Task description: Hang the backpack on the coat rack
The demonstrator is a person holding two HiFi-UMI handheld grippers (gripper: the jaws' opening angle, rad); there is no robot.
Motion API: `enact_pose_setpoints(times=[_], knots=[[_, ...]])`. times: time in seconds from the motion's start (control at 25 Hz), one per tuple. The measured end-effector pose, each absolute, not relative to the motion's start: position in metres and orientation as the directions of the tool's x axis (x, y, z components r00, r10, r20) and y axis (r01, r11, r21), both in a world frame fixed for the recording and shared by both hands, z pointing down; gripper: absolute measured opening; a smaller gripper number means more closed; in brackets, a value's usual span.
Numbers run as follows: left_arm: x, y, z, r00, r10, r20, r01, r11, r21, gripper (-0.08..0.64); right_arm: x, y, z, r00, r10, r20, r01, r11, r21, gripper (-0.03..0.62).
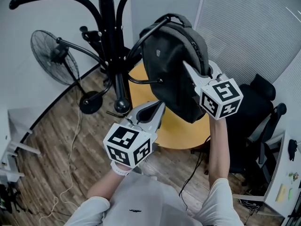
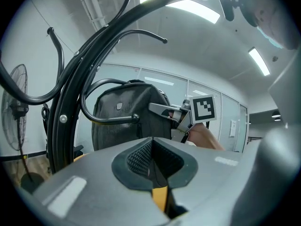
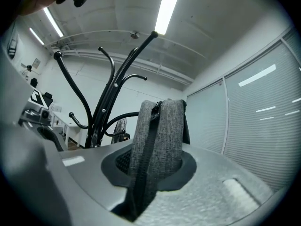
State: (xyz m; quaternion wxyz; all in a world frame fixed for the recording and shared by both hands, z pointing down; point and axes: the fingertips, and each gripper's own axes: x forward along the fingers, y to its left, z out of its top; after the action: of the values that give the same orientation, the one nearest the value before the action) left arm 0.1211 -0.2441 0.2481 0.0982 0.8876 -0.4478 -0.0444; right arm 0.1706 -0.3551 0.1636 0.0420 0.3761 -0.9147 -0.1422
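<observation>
A dark grey backpack (image 1: pixel 174 65) hangs in the air beside the black coat rack (image 1: pixel 110 41). Its top handle (image 1: pixel 173 18) sits at the tip of one curved hook arm (image 1: pixel 146 36); I cannot tell whether it rests on it. My right gripper (image 1: pixel 189 73) is shut on the backpack's zippered side edge (image 3: pixel 157 140). My left gripper (image 1: pixel 159 108) is lower, just left of the bag, shut with nothing in it. In the left gripper view the backpack (image 2: pixel 124 114) shows behind a ball-tipped hook (image 2: pixel 135 119), with the right gripper (image 2: pixel 164 110) on its right side.
A black floor fan (image 1: pixel 51 55) stands left of the rack. Under the bag is a round yellow table (image 1: pixel 181 128). A black office chair (image 1: pixel 263 121) and a desk edge (image 1: pixel 282 182) are at the right. Cables (image 1: pixel 70 159) lie on the wooden floor.
</observation>
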Motion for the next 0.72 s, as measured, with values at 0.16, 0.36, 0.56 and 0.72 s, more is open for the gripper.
enact_pose_setpoints(times=[0.16,0.36,0.56,0.72], knots=[[0.127,-0.244,0.253,0.612,-0.791,0.016,-0.773,-0.593,0.228,0.018,0.169,-0.351,0.162,-0.726,-0.688,0.022,-0.626,0.673,0.395,0.071],[0.130,-0.249,0.254,0.629,-0.777,0.011,-0.757,-0.609,0.238,0.018,0.169,-0.347,0.163,-0.723,-0.690,0.040,-0.600,0.656,0.458,0.069],[0.136,-0.250,0.256,0.649,-0.760,0.013,-0.739,-0.626,0.249,0.018,0.166,-0.339,0.163,-0.716,-0.696,0.061,-0.551,0.617,0.562,0.069],[0.135,-0.248,0.258,0.661,-0.750,0.017,-0.730,-0.637,0.249,0.018,0.154,-0.327,0.159,-0.716,-0.693,0.084,-0.488,0.583,0.649,0.069]])
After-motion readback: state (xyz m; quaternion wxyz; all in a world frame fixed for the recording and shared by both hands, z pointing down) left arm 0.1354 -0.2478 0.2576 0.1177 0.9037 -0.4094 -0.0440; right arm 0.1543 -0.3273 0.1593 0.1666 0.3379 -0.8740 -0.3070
